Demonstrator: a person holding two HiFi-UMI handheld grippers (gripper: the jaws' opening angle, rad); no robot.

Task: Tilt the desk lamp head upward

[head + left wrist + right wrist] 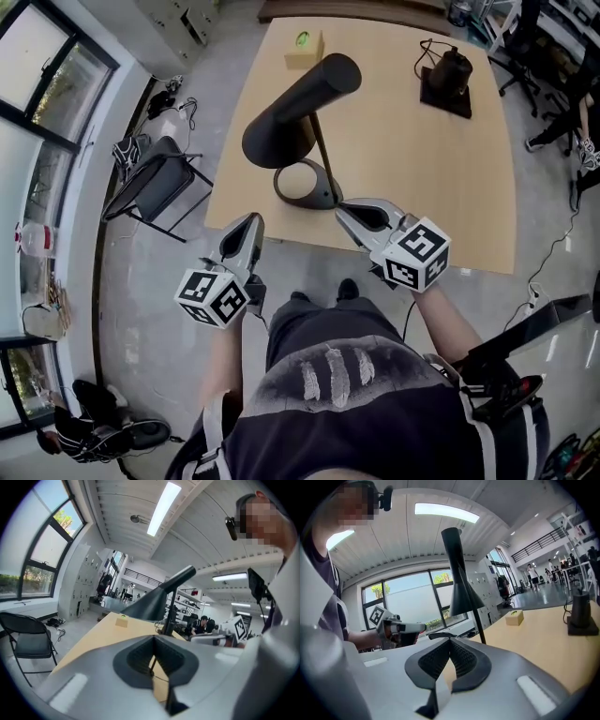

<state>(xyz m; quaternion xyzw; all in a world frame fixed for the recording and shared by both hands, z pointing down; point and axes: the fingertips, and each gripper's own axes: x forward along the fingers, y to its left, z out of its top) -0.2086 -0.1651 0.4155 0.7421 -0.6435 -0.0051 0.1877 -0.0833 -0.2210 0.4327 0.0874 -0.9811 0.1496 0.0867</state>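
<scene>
A dark desk lamp stands near the front edge of the wooden table (422,187). Its cone-shaped head (300,108) slopes down to the left above its ring base (305,183). My left gripper (251,221) hovers off the table's front left corner, shut and empty. My right gripper (343,212) is shut and empty too, its tip just right of the base. The left gripper view has the lamp head (157,602) ahead, beyond the closed jaws of that gripper (152,660). In the right gripper view the lamp head (459,583) rises above the closed right gripper (449,660).
A small yellow box (304,47) lies at the table's far edge. A black object on a dark mat (448,75) sits at the far right with a cable. A folding chair (150,183) stands on the floor left of the table.
</scene>
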